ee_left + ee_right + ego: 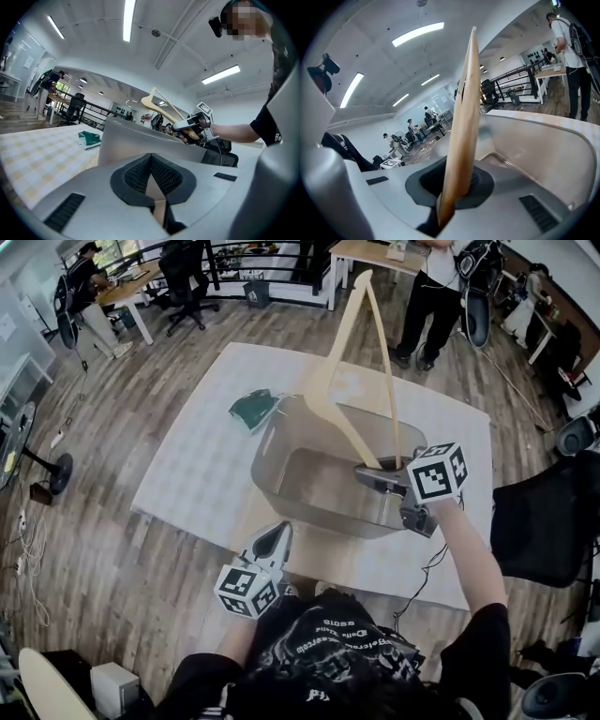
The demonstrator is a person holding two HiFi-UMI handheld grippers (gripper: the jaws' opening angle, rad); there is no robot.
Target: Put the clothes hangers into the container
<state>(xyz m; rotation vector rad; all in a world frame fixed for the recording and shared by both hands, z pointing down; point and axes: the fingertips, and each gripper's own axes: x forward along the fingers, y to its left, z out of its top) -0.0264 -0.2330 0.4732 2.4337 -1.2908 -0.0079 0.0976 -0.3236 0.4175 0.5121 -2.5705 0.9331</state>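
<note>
No words or numbers can be read. White lettering on the black shirt [328, 638], just behind the left hand-held gripper [278, 535], is too blurred. Its cube [246, 590] and the cube [437, 471] on the right hand-held gripper [367, 470] bear only black-and-white square patterns.

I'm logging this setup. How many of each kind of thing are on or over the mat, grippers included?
wooden hanger: 1
container: 1
green object: 1
grippers: 2 (left gripper, right gripper)
Total: 5
</note>
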